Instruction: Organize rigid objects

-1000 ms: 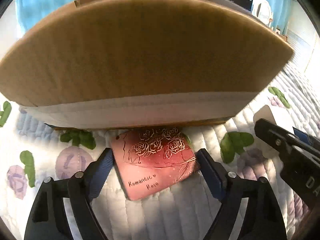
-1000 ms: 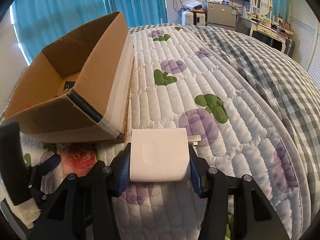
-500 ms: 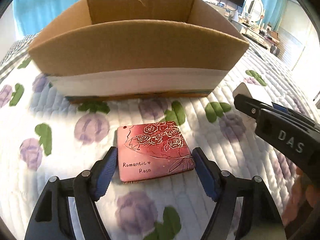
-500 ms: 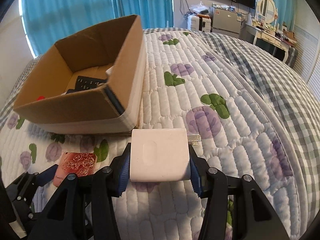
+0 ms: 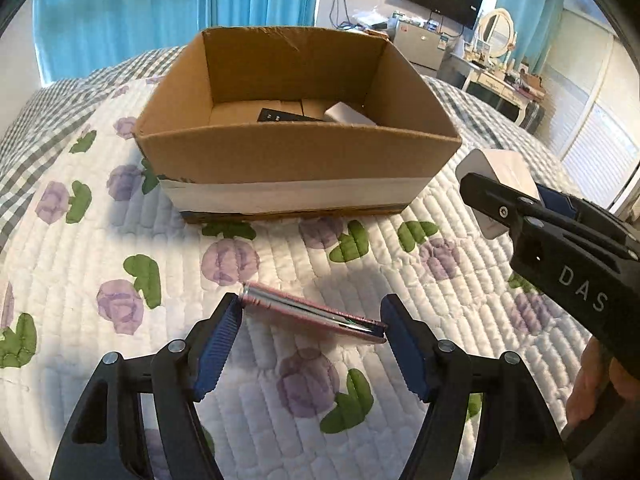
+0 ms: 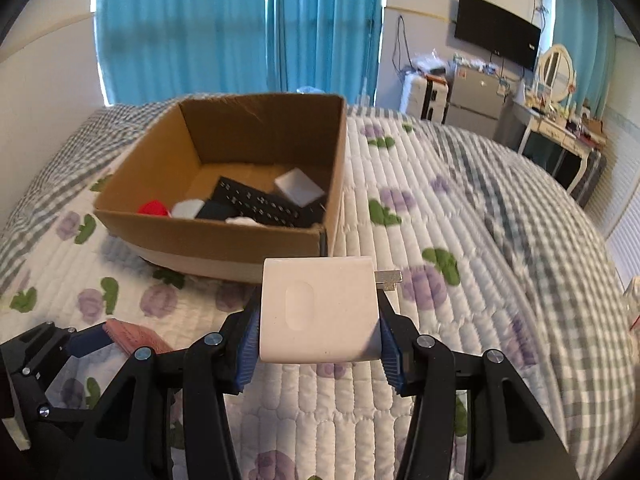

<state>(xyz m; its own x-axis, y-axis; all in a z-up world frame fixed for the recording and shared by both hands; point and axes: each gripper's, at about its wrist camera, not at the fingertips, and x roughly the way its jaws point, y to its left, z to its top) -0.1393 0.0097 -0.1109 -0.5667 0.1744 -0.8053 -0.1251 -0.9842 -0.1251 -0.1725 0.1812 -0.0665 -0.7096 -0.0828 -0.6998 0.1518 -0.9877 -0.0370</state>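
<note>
My left gripper [image 5: 312, 316] is shut on a flat pink rose-printed case [image 5: 316, 314], held edge-on and lifted above the quilt, in front of the open cardboard box [image 5: 300, 156]. My right gripper [image 6: 318, 320] is shut on a white plug charger [image 6: 318, 310] with metal prongs at its right side, held above the bed near the box's front right corner. The charger also shows in the left wrist view [image 5: 498, 184]. The pink case shows at lower left in the right wrist view [image 6: 136, 336]. The box [image 6: 224, 240] holds a black remote [image 6: 260, 204], a red item [image 6: 154, 209] and white pieces.
The box stands on a white quilted bedspread with purple flowers [image 5: 100, 264]. A grey checked blanket [image 6: 540, 208] covers the bed's right side. Blue curtains, a wall TV [image 6: 496, 36] and a dresser with a mirror stand behind.
Both grippers rose and drew back from the box, so its inside now shows. The pink case left the quilt and tilted edge-on in my left gripper. The charger stayed gripped.
</note>
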